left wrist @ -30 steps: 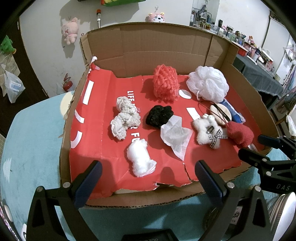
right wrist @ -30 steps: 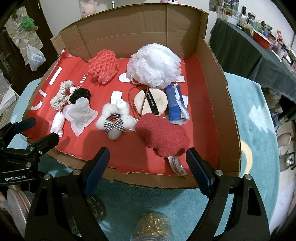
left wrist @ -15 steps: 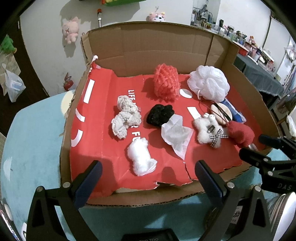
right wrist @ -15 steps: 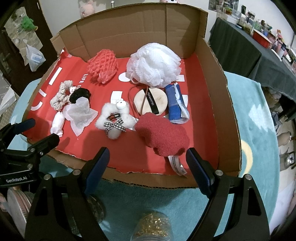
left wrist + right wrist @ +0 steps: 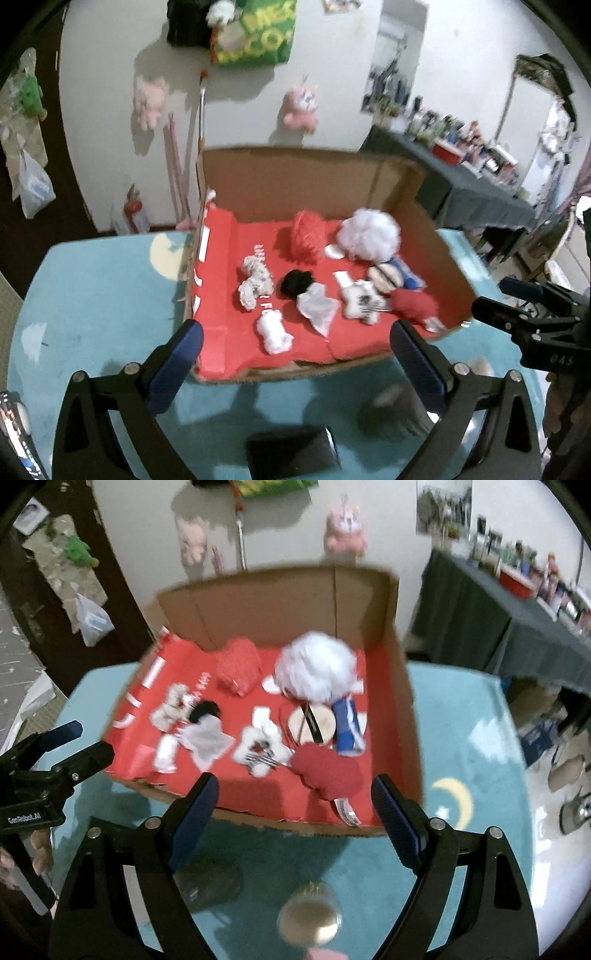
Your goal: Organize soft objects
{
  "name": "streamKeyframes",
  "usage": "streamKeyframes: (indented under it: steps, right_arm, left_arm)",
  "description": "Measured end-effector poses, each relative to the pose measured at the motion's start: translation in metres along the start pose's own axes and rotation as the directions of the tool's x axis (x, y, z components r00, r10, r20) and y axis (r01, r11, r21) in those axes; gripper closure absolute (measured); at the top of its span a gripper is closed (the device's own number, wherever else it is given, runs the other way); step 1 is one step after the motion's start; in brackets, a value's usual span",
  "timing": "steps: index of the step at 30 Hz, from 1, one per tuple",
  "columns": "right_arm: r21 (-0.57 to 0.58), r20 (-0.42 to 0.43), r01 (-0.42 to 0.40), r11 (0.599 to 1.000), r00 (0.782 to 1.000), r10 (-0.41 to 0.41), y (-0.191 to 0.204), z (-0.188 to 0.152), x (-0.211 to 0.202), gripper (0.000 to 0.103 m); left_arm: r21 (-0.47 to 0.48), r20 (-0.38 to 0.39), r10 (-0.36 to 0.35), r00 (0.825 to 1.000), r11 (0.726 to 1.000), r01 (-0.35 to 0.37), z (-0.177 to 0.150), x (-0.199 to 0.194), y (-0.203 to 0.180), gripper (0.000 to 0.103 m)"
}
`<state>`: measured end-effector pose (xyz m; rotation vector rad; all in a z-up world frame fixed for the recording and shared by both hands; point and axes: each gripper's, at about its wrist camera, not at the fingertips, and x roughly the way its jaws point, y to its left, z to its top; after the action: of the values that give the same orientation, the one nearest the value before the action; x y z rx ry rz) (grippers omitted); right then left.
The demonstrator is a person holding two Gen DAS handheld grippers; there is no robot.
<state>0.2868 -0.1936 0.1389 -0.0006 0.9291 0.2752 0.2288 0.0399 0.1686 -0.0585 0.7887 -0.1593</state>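
Observation:
A shallow cardboard box (image 5: 436,236) with a red floor holds several soft things: a white mesh pouf (image 5: 369,232) (image 5: 314,668), a red net sponge (image 5: 306,236) (image 5: 238,664), a cream scrunchie (image 5: 255,282), a black scrunchie (image 5: 295,284), a white plush with a checked bow (image 5: 260,747), a dark red plush (image 5: 328,771) and a white cotton wad (image 5: 273,330). My left gripper (image 5: 295,354) is open and empty, in front of the box. My right gripper (image 5: 295,808) is open and empty, over the box's near edge.
The box stands on a teal tablecloth (image 5: 92,295). A round jar (image 5: 309,917) and a dark lidded object (image 5: 207,882) sit on the cloth below my right gripper. A black block (image 5: 291,456) lies under my left gripper. Pink plush toys hang on the wall (image 5: 345,531).
Both grippers have pulled back and up from the box, so it looks smaller and farther, and the views are blurred. The things in the box have not moved.

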Motion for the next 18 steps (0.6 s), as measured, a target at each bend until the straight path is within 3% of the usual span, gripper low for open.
streamKeyframes:
  steps: [3,5,9,14,18]
  right_arm:
    - [-0.035,0.074,0.023,0.999,0.997,-0.02,0.013,-0.014,-0.042,0.018]
    - [-0.048,0.12,0.031,0.998,0.992,-0.025,0.021,-0.028,-0.063,0.012]
    - [-0.036,0.181,0.002,0.999,0.983,0.004,0.026,-0.066,-0.092,0.009]
    - [-0.017,0.193,0.006,1.0,0.981,-0.002,0.028,-0.11,-0.094,0.009]
    - [-0.011,0.172,0.049,0.999,0.984,-0.047,0.03,-0.145,-0.072,0.009]
  left_arm:
    - [0.014,0.065,-0.011,0.998,1.0,0.01,-0.02,-0.036,-0.007,0.0]
    - [0.014,0.088,-0.006,0.996,1.0,0.005,-0.035,-0.048,-0.013,0.0]
    - [0.016,0.115,-0.024,0.993,1.0,0.023,-0.069,-0.069,-0.02,0.0]
    - [0.011,0.152,0.003,0.988,1.0,-0.005,-0.11,-0.074,-0.029,0.0]
    - [0.003,0.111,-0.003,0.994,1.0,0.003,-0.138,-0.052,-0.032,0.0]
